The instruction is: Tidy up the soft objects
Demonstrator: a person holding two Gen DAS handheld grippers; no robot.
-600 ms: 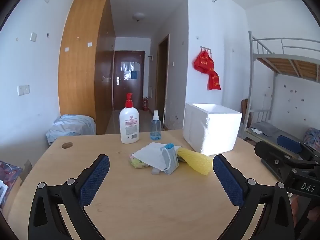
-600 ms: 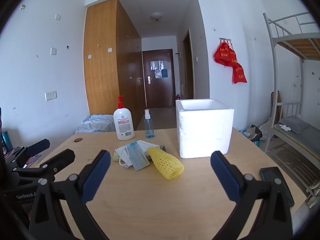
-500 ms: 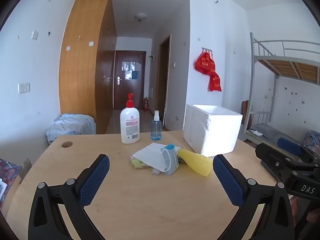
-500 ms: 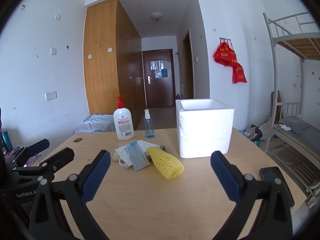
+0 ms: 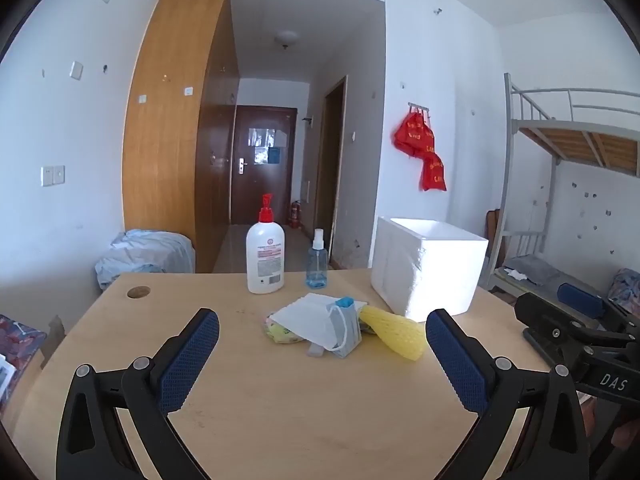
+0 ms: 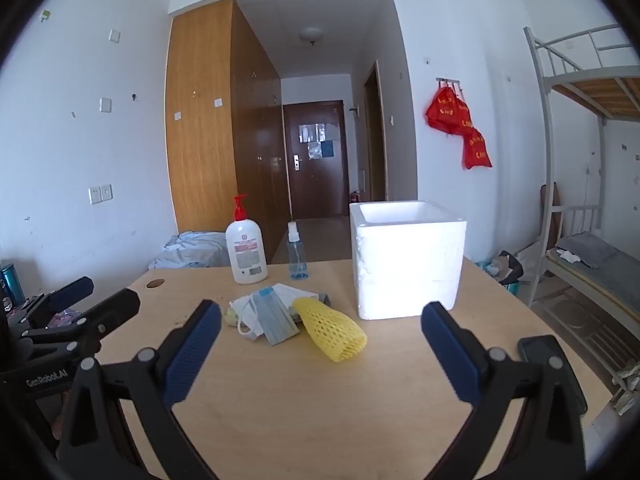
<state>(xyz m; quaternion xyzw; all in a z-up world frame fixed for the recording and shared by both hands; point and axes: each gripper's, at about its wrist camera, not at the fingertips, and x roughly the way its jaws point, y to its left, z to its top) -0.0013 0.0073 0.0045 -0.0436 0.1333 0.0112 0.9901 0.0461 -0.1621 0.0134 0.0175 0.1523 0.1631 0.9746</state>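
A small pile of soft things lies mid-table: a yellow foam net sleeve, a white face mask, a blue mask and a yellowish soft item under them. A white foam box stands open-topped just right of the pile. My left gripper is open and empty, short of the pile. My right gripper is open and empty, near the yellow sleeve.
A white pump bottle with red top and a small blue spray bottle stand behind the pile. The wooden table has a cable hole at far left. A black phone lies at the right edge.
The left wrist view has tilted slightly upward. The right gripper and the objects have not moved.
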